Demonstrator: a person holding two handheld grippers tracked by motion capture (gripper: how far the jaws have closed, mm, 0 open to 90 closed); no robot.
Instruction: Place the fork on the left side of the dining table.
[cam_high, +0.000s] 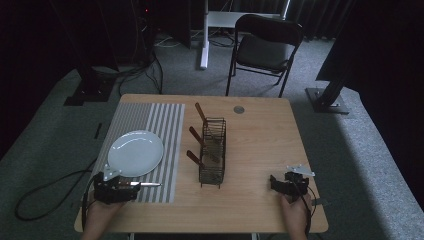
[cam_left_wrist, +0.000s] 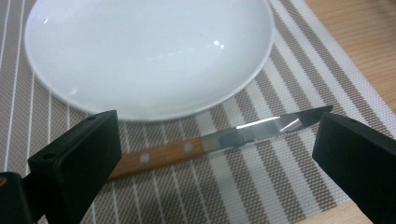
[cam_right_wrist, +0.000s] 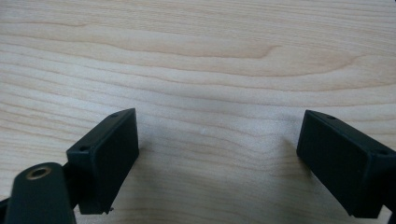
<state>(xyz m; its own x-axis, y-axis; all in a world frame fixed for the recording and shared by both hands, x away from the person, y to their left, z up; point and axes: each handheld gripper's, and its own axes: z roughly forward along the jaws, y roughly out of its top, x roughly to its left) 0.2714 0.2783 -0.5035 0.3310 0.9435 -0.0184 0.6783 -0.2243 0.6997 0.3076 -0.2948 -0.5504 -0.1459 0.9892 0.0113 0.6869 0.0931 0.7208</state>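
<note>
Knife is lying flat on the striped placemat, just beside the near rim of the white plate, wooden handle toward the left jaw, blade toward the right. Left gripper is hovering over it, jaws spread wide, nothing clamped. Right gripper is resting low over bare table, jaws likewise parted and empty. Wire rack is standing mid-table, holding three more wooden-handled utensils.
</note>
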